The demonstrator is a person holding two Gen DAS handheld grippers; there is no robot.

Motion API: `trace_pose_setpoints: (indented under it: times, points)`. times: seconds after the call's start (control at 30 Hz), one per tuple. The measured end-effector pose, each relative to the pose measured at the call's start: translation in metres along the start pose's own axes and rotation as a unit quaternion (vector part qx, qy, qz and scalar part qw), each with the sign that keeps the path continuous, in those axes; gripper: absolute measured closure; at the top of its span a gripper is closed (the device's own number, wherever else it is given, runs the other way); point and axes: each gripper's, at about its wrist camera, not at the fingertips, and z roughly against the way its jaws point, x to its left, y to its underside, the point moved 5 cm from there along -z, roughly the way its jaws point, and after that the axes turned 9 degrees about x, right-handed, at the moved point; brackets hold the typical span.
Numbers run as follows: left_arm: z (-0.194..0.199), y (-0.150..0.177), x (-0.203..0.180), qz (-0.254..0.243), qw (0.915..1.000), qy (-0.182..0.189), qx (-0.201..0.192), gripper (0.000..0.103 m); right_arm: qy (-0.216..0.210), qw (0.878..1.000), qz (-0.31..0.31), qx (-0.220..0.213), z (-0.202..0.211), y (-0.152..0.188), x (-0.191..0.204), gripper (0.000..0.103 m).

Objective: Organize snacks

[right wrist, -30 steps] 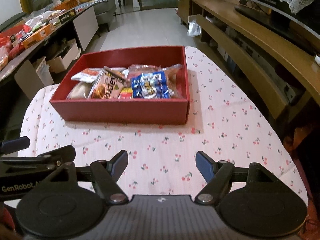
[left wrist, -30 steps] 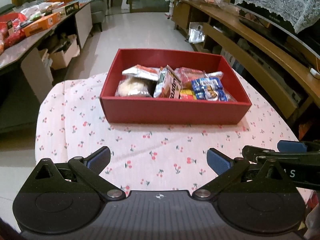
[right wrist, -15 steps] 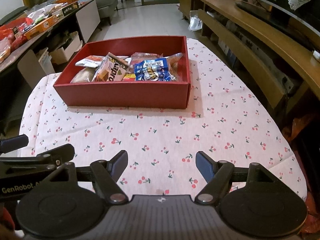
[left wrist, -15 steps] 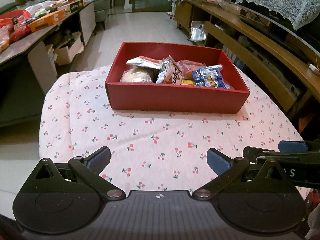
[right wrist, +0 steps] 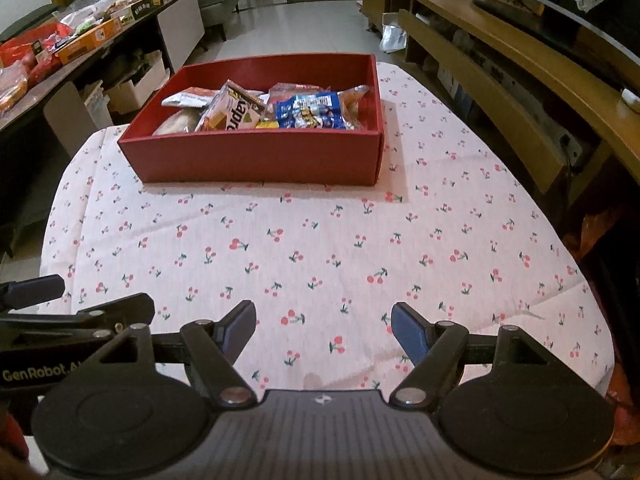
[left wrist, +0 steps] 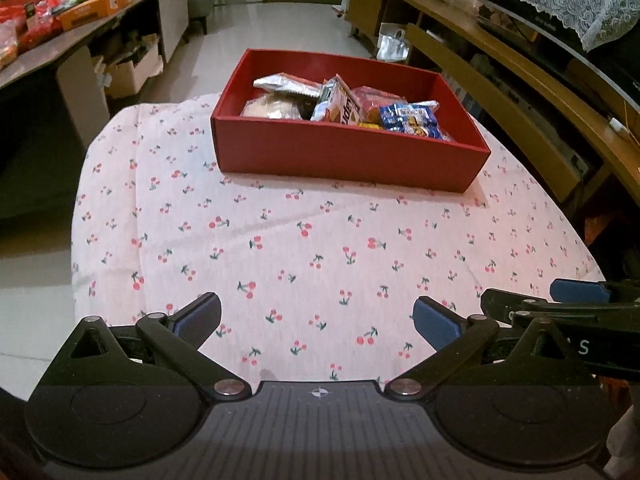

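Both grippers are backing away from the red box [left wrist: 348, 156], now smaller, upper centre. Left gripper [left wrist: 316, 316] and right gripper [right wrist: 323, 326] are hanging spread, empty; snacks [right wrist: 308, 112] all boxed, so withdraw level, clear of the table [right wrist: 360, 264].

A pale pink cloth [left wrist: 320, 248] printed with small red cherries on green stems was seen spread over the tabletop. A deep red box [left wrist: 344, 156] was seen on it, red inside and out. Within it, a blue packet [right wrist: 310, 112] with white and yellow print, a silver wrapper [left wrist: 286, 84] and a white-and-orange packet [right wrist: 234, 112] were seen. Both grippers were finished in black, with blue pads [left wrist: 434, 322] on the jaws.
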Motion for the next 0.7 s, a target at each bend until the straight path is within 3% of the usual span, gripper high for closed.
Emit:
trace_pose_setpoints:
  times: [0.7]
  points:
    - [0.009, 0.021, 0.000, -0.018, 0.9998, -0.005, -0.001, 0.000, -0.002, 1.000, -0.001, 0.009, 0.005, 0.020, 0.003, 0.024]
